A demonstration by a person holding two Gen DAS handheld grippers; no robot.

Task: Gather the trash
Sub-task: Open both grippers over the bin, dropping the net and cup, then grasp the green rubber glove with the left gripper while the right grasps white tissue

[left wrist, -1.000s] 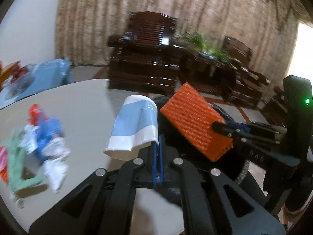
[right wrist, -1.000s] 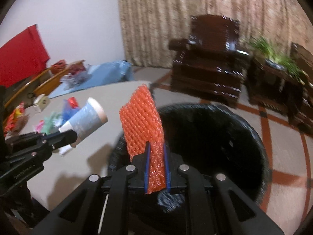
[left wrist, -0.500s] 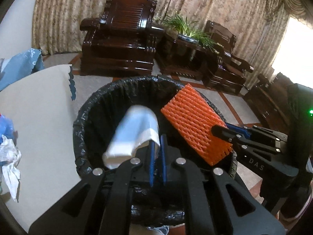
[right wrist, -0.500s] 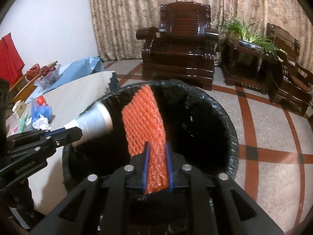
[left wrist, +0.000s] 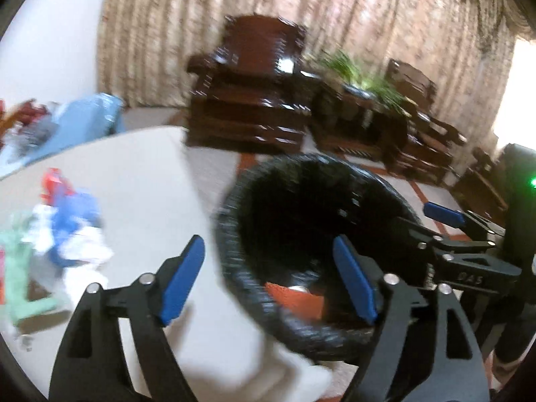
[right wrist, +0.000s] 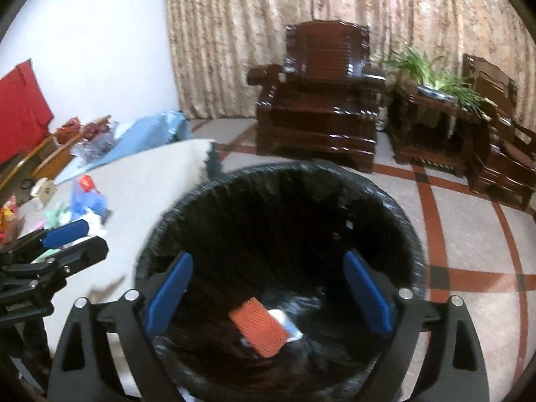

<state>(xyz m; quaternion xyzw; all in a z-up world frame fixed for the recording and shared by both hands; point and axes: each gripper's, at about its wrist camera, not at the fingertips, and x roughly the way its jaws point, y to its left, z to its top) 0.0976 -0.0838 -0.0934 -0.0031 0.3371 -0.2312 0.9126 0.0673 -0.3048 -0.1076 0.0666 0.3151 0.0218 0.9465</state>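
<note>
Your left tongs [left wrist: 268,274] stand wide apart with nothing between the blue pads, having just been opening. Your right tongs [right wrist: 268,291] have likewise just spread wide and empty, both angled downward.

The bin liner [right wrist: 395,234] ahead of the right hand-held gripper [right wrist: 268,294] looks like thin, crinkled black plastic with a glossy sheen. Inside it lies an orange foam net [right wrist: 259,326], its surface a rough open mesh, on a smooth white-and-pale-blue paper cup [right wrist: 288,325]. The right hand-held gripper's fingers are matt black plastic with smooth blue pads [right wrist: 169,288] and bright metal pins. To its left, the bench [right wrist: 140,181] wears a matt off-white cloth. Beyond the bin, the armchair [right wrist: 321,100] is dark, highly polished wood, and the curtain [right wrist: 301,0] behind it is a textured beige fabric.
</note>
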